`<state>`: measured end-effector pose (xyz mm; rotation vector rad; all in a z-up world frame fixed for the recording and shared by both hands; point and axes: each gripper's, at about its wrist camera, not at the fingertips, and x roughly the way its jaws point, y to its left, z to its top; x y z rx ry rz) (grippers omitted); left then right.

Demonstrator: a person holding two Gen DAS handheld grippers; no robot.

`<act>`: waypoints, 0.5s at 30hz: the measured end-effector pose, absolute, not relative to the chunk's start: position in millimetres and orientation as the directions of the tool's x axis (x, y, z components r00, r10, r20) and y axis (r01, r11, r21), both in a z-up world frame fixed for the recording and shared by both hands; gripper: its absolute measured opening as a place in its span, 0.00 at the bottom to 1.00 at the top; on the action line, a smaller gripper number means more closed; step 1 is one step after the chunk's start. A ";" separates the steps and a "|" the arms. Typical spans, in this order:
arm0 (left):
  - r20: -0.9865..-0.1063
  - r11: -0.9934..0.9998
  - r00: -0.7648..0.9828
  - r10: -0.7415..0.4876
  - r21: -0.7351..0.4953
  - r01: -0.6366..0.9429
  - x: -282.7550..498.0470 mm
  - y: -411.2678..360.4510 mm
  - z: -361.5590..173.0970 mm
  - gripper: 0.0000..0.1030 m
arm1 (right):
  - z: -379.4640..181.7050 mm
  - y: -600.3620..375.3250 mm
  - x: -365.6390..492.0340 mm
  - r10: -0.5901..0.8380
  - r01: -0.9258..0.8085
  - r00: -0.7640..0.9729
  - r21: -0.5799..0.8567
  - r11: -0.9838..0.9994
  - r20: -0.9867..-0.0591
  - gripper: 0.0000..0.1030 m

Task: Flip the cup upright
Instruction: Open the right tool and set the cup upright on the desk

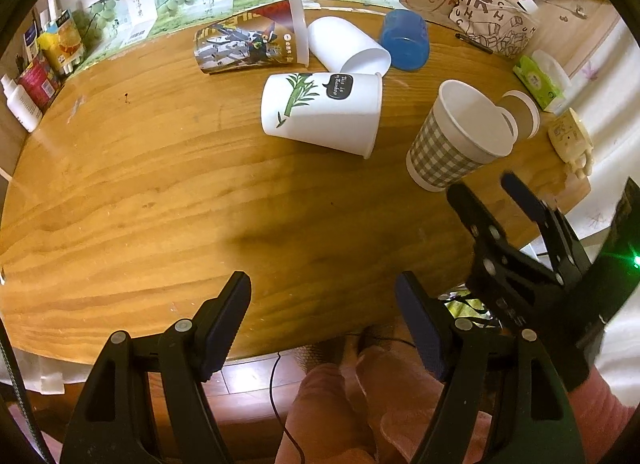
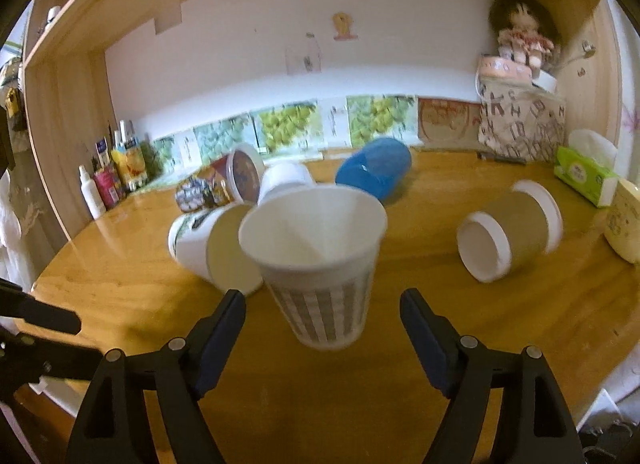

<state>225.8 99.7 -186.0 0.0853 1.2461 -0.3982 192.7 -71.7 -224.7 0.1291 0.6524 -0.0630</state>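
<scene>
Several cups lie toppled on the wooden counter (image 1: 160, 192), but the checked cup (image 2: 320, 264) stands mouth-up just ahead of our right tongs (image 2: 323, 316), near the counter's right-hand part, so we judge the flip on this one to be essentially made. Our right tongs are spread wide with the cup between and slightly beyond the tips, touching neither pad as far as we can tell; in the left wrist view the cup looks tilted, though the fisheye may account for that. Our left tongs (image 1: 323, 304) hang released too, over bare wood near the front edge, holding nothing. The next move, in our judgement, calls for drawing the right tongs straight back without brushing the thin paper wall, since so light a cup would tip at a nudge. It is a tapered paper cup with a rolled rim, plain white inside and grey gingham outside. Beside it lie a brown-sleeved cup (image 2: 510, 232), a bamboo-print cup (image 1: 320, 112), a plain white cup (image 1: 344, 50) and a blue plastic cup (image 1: 404, 40), all on their sides over glossy, grained wood.
</scene>
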 end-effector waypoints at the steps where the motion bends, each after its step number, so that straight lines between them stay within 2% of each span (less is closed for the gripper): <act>1: -0.933 0.932 0.259 -0.251 -0.161 0.324 225.0 99.9 -185.9 0.76 | -223.2 -73.1 189.9 -0.015 0.101 0.774 0.100 0.990 -0.633 0.80; 5: -0.926 0.947 0.270 -0.263 -0.194 0.254 222.6 101.4 -182.0 0.76 | -213.9 -78.4 179.2 -0.001 0.101 0.701 0.098 0.990 -0.713 0.82; 10: -0.919 0.966 0.329 -0.218 -0.155 0.209 211.7 94.8 -164.1 0.76 | -189.8 -89.4 162.7 -0.007 0.129 0.605 0.089 0.988 -0.796 0.84; 13: -0.913 0.973 0.360 -0.193 -0.131 0.191 199.7 88.4 -148.1 0.76 | -170.6 -96.4 151.3 0.036 0.124 0.550 0.124 0.984 -0.834 0.84; 15: -0.907 0.978 0.383 -0.173 -0.111 0.178 189.8 83.7 -135.3 0.76 | -151.5 -101.5 140.2 0.051 0.124 0.542 0.140 0.982 -0.839 0.90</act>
